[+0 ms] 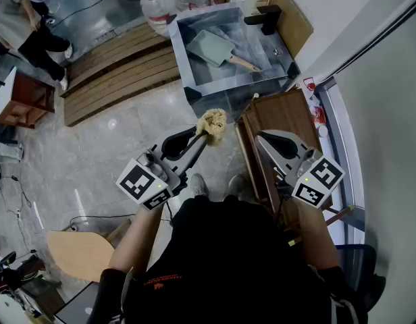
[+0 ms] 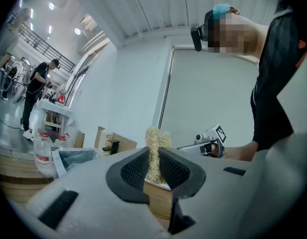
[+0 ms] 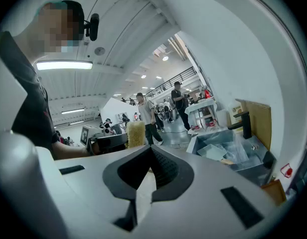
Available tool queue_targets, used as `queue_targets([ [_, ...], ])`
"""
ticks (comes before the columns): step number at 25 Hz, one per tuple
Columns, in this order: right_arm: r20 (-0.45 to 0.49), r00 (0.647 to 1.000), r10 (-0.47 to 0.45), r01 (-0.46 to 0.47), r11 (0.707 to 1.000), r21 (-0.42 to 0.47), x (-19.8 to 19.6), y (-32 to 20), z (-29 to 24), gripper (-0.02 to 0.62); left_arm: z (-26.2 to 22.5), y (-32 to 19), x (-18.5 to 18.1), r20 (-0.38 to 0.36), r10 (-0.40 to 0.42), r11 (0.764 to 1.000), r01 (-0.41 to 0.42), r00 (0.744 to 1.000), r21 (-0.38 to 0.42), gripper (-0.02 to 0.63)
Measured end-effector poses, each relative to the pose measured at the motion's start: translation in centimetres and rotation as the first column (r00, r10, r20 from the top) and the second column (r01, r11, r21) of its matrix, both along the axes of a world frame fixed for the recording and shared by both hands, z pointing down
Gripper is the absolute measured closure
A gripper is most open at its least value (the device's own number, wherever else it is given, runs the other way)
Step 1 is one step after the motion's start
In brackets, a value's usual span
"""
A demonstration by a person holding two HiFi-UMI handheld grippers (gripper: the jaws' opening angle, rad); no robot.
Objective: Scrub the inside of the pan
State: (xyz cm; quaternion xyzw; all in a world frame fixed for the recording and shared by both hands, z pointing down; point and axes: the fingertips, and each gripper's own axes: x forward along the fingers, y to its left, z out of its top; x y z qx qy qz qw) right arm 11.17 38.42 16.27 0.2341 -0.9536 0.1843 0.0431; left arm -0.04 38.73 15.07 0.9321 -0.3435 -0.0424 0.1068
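Observation:
A grey square pan [image 1: 211, 48] with a wooden handle lies inside the metal sink basin [image 1: 188, 25], well ahead of both grippers. My left gripper [image 1: 200, 136] is shut on a tan fibre scrubber [image 1: 213, 124], which sticks up past the jaw tips. In the left gripper view the scrubber [image 2: 154, 146] is squeezed between the pads [image 2: 135, 169]. My right gripper [image 1: 261, 139] is held beside it over a wooden stand, shut with nothing in it. The right gripper view shows its pads [image 3: 166, 167] pressed together, the scrubber [image 3: 135, 133] to the left and the pan [image 3: 212, 152] in the sink at right.
A black faucet [image 1: 265, 17] stands at the sink's far right corner. Water bottles [image 1: 158, 7] stand behind the sink. Wooden planks [image 1: 117, 66] lie on the floor to the left. A wooden stand [image 1: 279, 113] is under my right gripper. People stand in the background.

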Motion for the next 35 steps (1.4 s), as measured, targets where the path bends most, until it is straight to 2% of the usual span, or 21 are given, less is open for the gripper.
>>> queue_targets([
  [7, 0.005, 1.0, -0.018, 0.018, 1.0, 0.015, 0.1, -0.3, -0.2, 0.594, 0.1, -0.2, 0.1, 0.0, -0.021, 1.0, 0.021, 1.0, 0.0, 0.543],
  [23, -0.025, 1.0, -0.009, 0.008, 1.0, -0.021, 3.9, -1.6, 1.9, 0.594, 1.7, -0.6, 2.9, -0.007, -0.069, 0.998, 0.069, 0.998, -0.002, 0.543],
  [30, -0.033, 0.999, -0.008, 0.007, 0.999, -0.041, 2.5, -4.1, 2.0, 0.594, 1.9, -3.3, 1.3, -0.018, -0.071, 0.997, 0.071, 0.997, -0.028, 0.543],
  [35, -0.04, 0.999, 0.024, -0.027, 0.998, -0.065, 0.6, -7.9, 3.2, 0.594, 3.1, -7.4, -0.9, -0.032, -0.044, 0.998, 0.042, 0.999, -0.046, 0.543],
])
